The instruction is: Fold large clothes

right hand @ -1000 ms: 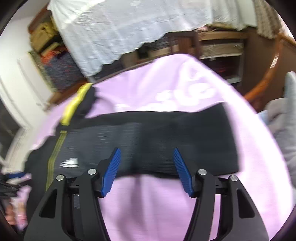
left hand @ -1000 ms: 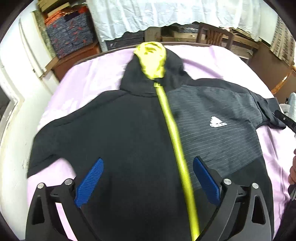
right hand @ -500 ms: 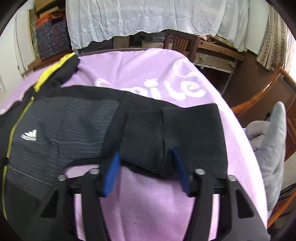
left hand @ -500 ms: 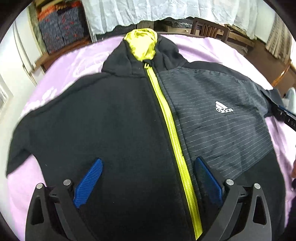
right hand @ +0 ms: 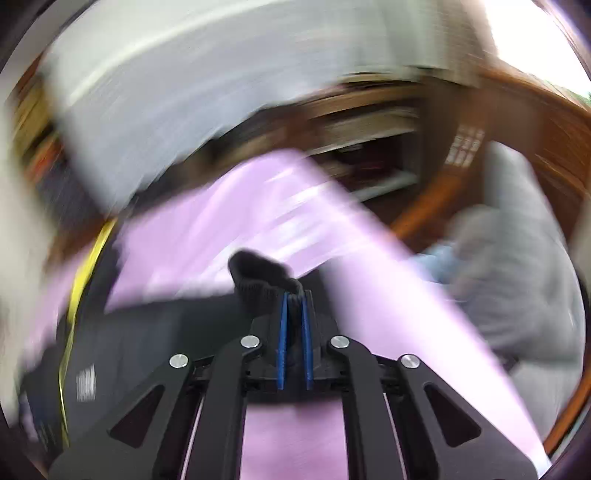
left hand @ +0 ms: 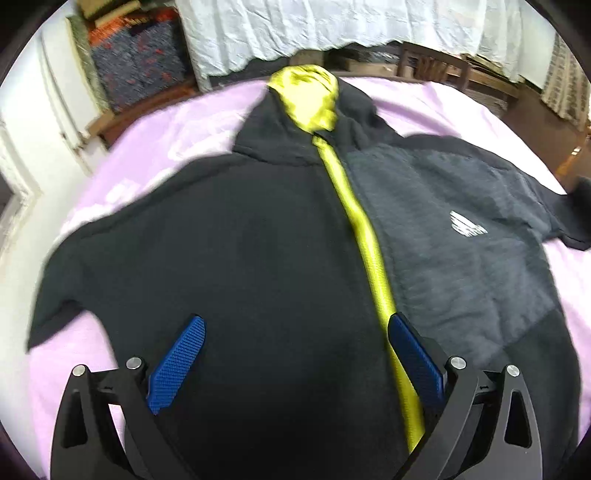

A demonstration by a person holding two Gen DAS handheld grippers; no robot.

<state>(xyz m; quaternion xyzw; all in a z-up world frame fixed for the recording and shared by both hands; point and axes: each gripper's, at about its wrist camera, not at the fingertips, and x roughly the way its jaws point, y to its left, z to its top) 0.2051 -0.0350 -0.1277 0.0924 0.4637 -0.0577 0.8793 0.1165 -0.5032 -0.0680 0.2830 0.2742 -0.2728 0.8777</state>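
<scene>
Left wrist view: black zip hoodie [left hand: 258, 266] lies spread front-up on a surface covered w/ a pink sheet [left hand: 155, 155], hood twd the far edge showing its yellow lining [left hand: 306, 96]; yellow zipper [left hand: 358, 221] runs down the middle, closed as far as can be seen; the half on the right of the pic is a grey striped panel w/ a white logo [left hand: 467, 226]. One sleeve [left hand: 55, 295] reaches out twd the left edge of the pic, the other sleeve end [left hand: 576, 221] lifts off twd the right edge. Left gripper [left hand: 295, 354] hovers over the lower front of the hoodie, jaws wide apart, nothing between the blue pads [left hand: 177, 365], the right-hand pad just beside the zipper. Behind: white lace cloth [left hand: 332, 29] hanging, stacked patterned fabrics [left hand: 136, 62] on a shelf at left, wooden chair [left hand: 436, 66]. Right wrist view: heavily motion-blurred. Right gripper [right hand: 294, 306] has just been closing its jaws and they're now clamped on the hoodie's ribbed black cuff [right hand: 262, 277], which bunches up above the pad tips, raised off the sheet. Rest of the hoodie trails off to the lower left, zipper a thin yellow streak, logo a blurred white patch. Pink sheet stretches behind and below the gripper; grey cloth [right hand: 517, 266] lumped at right beside a curved wooden rail [right hand: 417, 210] – too smeared to tell more
</scene>
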